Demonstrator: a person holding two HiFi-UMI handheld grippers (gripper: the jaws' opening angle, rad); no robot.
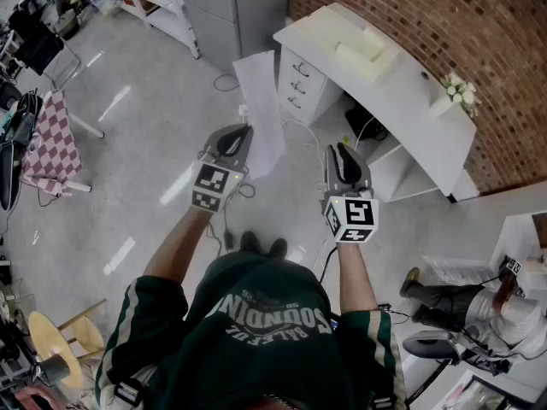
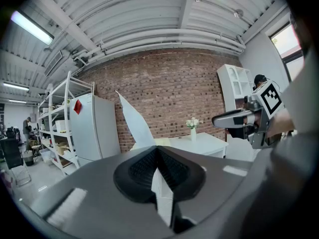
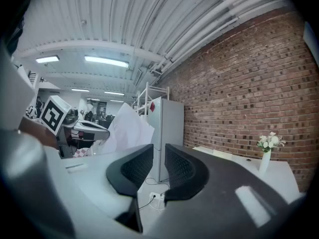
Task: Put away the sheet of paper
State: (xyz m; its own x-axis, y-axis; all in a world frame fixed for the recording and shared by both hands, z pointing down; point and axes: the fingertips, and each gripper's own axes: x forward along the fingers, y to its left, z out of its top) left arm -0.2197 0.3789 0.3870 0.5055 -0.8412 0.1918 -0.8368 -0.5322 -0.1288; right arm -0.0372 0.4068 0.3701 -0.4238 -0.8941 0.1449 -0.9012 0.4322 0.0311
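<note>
Sheet of paper (image 1: 261,114) hangs over grey floor (image 1: 128,152).

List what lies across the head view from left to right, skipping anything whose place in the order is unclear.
Checkered cloth → left claw, shut on the sheet of paper → right claw, with nothing in it → vase of flowers on the white desk.

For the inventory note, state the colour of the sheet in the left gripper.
Plain white; the sheet of paper shows best in the head view.
</note>
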